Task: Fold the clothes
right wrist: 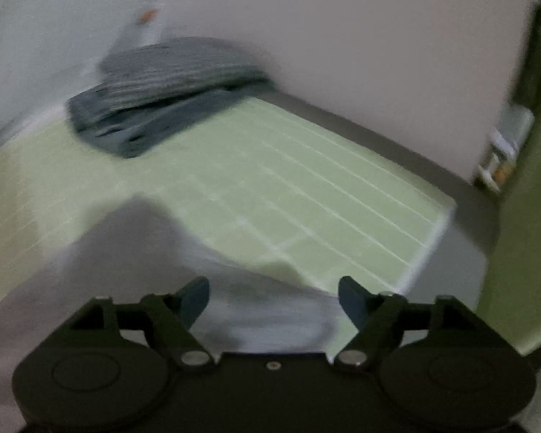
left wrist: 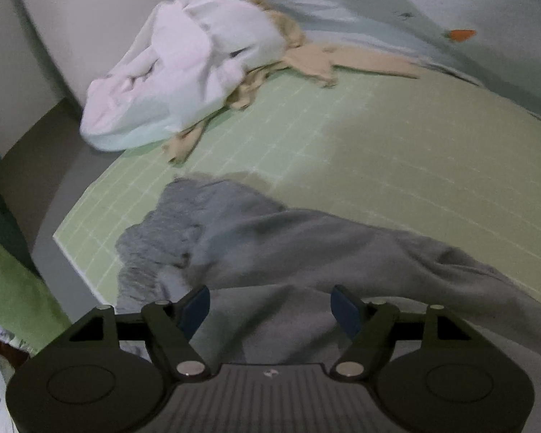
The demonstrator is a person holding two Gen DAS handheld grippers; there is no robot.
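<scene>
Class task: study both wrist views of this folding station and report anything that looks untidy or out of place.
The white garment lies crumpled on a tan one at the green mat's far edge, unfolded. The grey garment near the open left gripper is bunched. The dark stack looks folded, though blurred.

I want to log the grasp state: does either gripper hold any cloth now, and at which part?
Nothing is held. The left gripper is open above the grey garment, and the right gripper is open too.
</scene>
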